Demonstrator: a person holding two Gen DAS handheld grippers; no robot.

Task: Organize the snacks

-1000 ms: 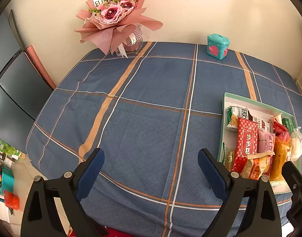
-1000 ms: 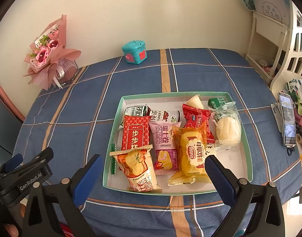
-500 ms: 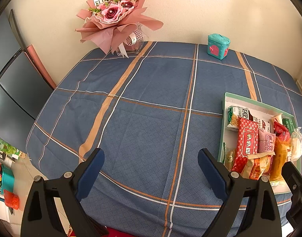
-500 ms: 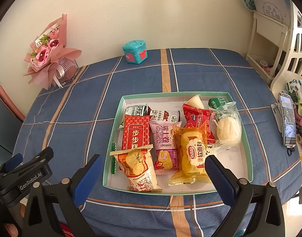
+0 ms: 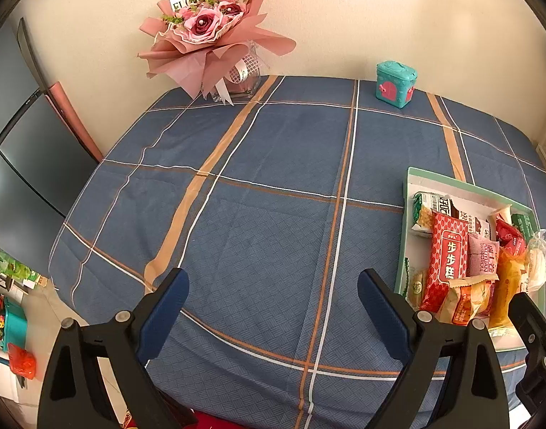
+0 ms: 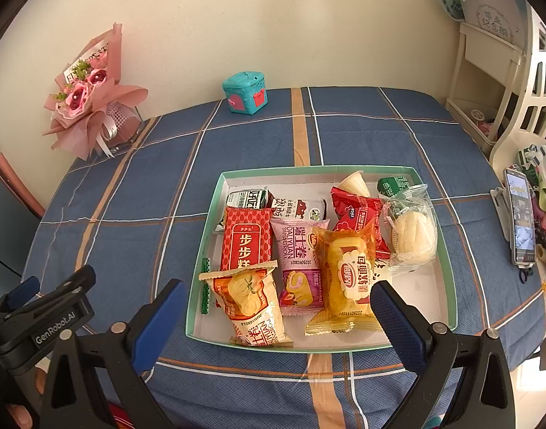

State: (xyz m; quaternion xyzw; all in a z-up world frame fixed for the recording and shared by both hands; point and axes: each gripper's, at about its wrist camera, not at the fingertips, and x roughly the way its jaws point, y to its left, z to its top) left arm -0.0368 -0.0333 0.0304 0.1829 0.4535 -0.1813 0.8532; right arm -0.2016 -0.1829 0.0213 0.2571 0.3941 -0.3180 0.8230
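1. The snacks sit in a shallow rectangular tray (image 6: pixel 448 261) with a mint-green rim and white floor, on the right part of the worktop (image 6: pixel 140 193), near its front edge.
2. Contents: a red packet (image 6: pixel 246 239) with gold lettering, a pink Swiss-roll wrapper (image 6: pixel 299 257), a clear orange-tinted cake wrapper (image 6: pixel 348 275), a cream-and-orange packet (image 6: pixel 251 304), a red foil pouch (image 6: pixel 355 211), a clear bag holding a pale ridged bun (image 6: pixel 412 232), a small green pack (image 6: pixel 394 184), and two pale bars lying along the far side. The packets overlap one another.
3. The wrappers are glossy film with crimped ends. The worktop cloth is woven blue fabric crossed by tan, orange and white lines.
4. The left gripper (image 5: pixel 269 307) hovers over bare cloth; its blue-padded jaws stand wide apart with nothing between them.
5. The right gripper (image 6: pixel 276 312) hovers above the tray's near edge; its jaws are spread wide and grasp nothing.
6. Both views show a pink paper-wrapped rose bouquet (image 5: pixel 208 35) and a teal box (image 5: pixel 396 84) at the wall.
7. Only the right view shows a phone (image 6: pixel 519 221) and a white rack (image 6: pixel 487 82) at the right. The left view cuts the tray off at its right edge.
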